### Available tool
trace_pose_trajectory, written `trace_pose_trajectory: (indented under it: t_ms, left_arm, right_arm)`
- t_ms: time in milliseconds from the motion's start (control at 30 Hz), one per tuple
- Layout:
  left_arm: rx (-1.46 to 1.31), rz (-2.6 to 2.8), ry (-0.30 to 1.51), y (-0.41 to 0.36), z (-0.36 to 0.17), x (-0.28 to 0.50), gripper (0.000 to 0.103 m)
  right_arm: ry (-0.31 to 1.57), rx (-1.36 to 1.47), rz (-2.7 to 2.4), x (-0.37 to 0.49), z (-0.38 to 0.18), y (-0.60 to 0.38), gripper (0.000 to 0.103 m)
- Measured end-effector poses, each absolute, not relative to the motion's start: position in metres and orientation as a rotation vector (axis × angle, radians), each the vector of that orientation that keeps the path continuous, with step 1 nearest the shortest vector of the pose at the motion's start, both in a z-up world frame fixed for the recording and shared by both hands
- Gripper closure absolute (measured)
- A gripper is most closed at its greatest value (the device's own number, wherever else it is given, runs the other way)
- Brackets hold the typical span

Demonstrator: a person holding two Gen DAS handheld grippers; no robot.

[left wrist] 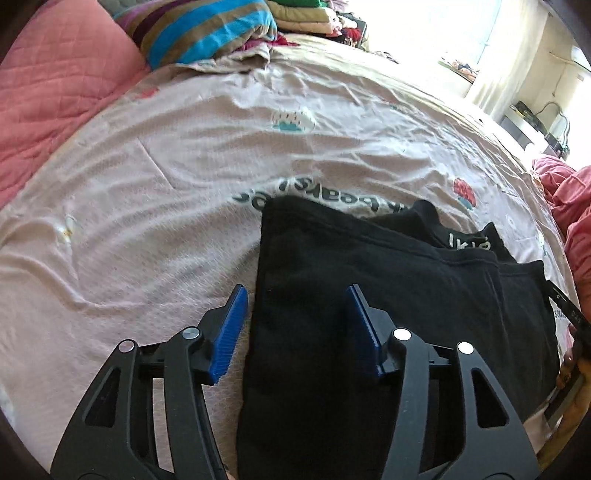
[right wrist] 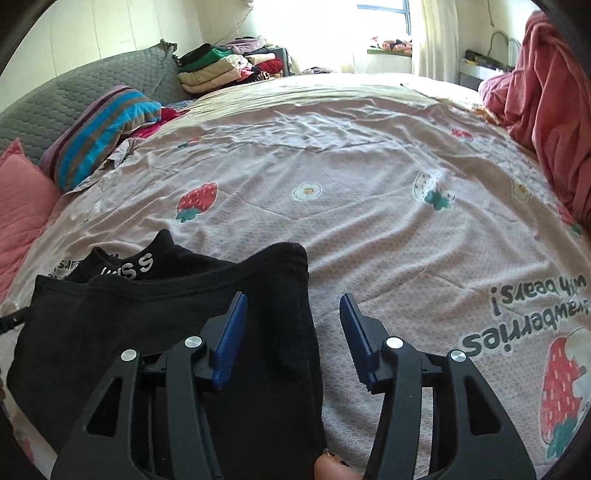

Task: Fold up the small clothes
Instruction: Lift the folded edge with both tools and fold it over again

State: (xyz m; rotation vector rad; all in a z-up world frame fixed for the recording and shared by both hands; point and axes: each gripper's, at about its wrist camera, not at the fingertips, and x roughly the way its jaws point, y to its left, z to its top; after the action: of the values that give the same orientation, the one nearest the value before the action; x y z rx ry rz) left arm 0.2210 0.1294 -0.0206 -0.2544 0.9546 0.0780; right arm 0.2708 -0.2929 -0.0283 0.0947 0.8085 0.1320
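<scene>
Hovering over the black garment (left wrist: 388, 280) lying folded on the bed (left wrist: 166, 184), the left gripper (left wrist: 295, 325) and right gripper (right wrist: 293, 328) both have jaws partly open, gripping nothing. A fold looks just laid; next comes regripping an edge. Only the right view shows the folded clothes pile (right wrist: 221, 70).

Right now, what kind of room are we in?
Most likely a bedroom: a bed under a strawberry-print bedsheet, pillows including a striped pillow, and a pile of folded clothes by a curtained window.
</scene>
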Motion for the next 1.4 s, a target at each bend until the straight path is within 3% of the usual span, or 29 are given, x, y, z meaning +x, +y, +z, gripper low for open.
trace_pose_trajectory:
  t_ms: [100, 200, 267, 367, 400, 700, 1167, 1300, 1400]
  left_arm:
    - [-0.278, 0.075, 0.952, 0.13, -0.029, 0.223, 0.056]
    - [-0.297, 0.091, 0.934, 0.133, -0.03, 0.222, 0.059]
    - [-0.285, 0.098, 0.922, 0.133, -0.029, 0.222, 0.08]
    - [-0.233, 0.109, 0.906, 0.131, -0.023, 0.22, 0.097]
    - [-0.221, 0.106, 0.894, 0.131, -0.02, 0.219, 0.098]
    - [-0.237, 0.098, 0.784, 0.137, 0.015, 0.211, 0.099]
    - [-0.25, 0.147, 0.857, 0.149, -0.025, 0.215, 0.102]
    - [-0.243, 0.14, 0.85, 0.148, -0.021, 0.211, 0.102]
    - [-0.245, 0.137, 0.852, 0.148, -0.019, 0.208, 0.102]
  right_arm:
    - [0.822, 0.097, 0.155, 0.272, -0.032, -0.291, 0.057]
    - [0.832, 0.083, 0.188, 0.271, -0.035, -0.284, 0.088]
    - [0.817, 0.057, 0.189, 0.269, -0.033, -0.28, 0.094]
    - [0.783, 0.049, 0.18, 0.264, -0.025, -0.279, 0.095]
    - [0.769, 0.048, 0.175, 0.262, -0.022, -0.279, 0.095]
    - [0.629, 0.021, 0.151, 0.259, 0.022, -0.281, 0.095]
    - [0.79, -0.031, 0.05, 0.28, -0.036, -0.275, 0.094]
    - [0.804, -0.049, 0.024, 0.278, -0.041, -0.274, 0.091]
    - [0.803, -0.048, -0.002, 0.275, -0.041, -0.276, 0.08]
